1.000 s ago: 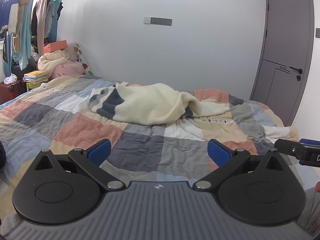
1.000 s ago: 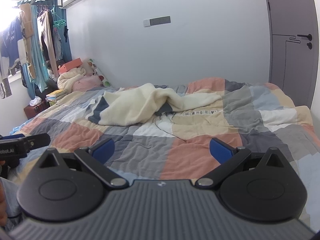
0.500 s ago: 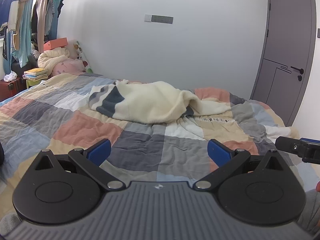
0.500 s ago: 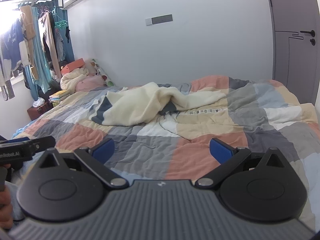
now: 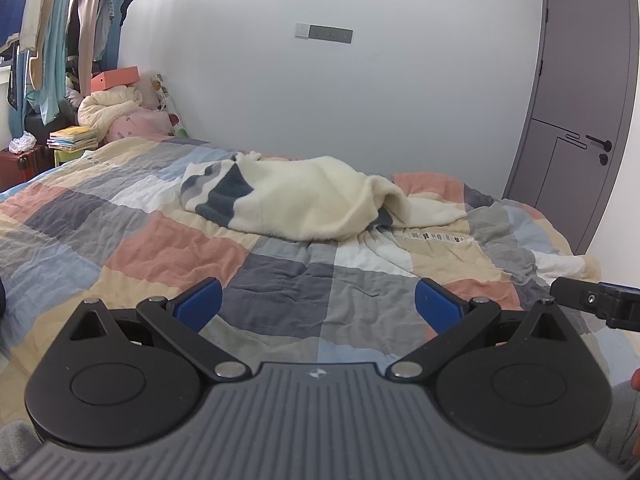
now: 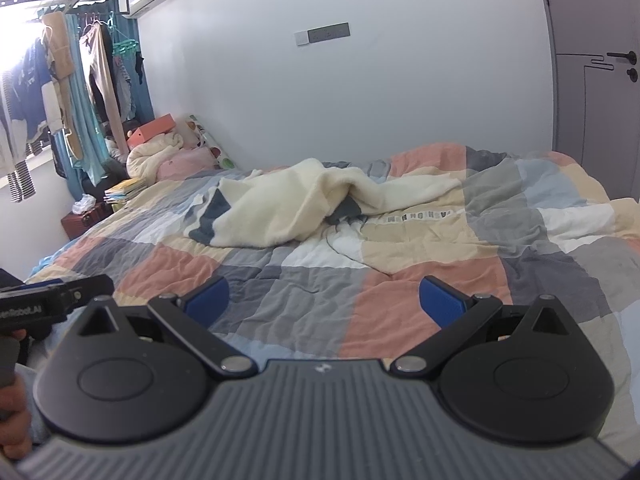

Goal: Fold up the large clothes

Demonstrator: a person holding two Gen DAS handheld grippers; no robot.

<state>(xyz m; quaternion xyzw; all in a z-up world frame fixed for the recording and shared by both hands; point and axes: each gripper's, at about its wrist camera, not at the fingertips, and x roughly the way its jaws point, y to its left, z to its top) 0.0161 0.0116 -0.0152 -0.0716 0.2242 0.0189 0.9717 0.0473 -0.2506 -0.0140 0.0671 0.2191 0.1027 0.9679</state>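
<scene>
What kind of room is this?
Most likely a home bedroom: a bed under a patchwork quilt with a crumpled cream garment on it, clothes hanging on a rack, and a grey door.

Before you: cream garment (image 5: 304, 204) with navy-grey stripes; quilt (image 5: 172, 248) checked salmon, grey, beige, pale blue; grey door (image 5: 580, 120); blue finger pads (image 5: 198, 304).

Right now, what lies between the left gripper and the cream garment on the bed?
Only bare patchwork quilt: from the open left gripper to the cream garment nothing else shows in the left wrist view.
</scene>
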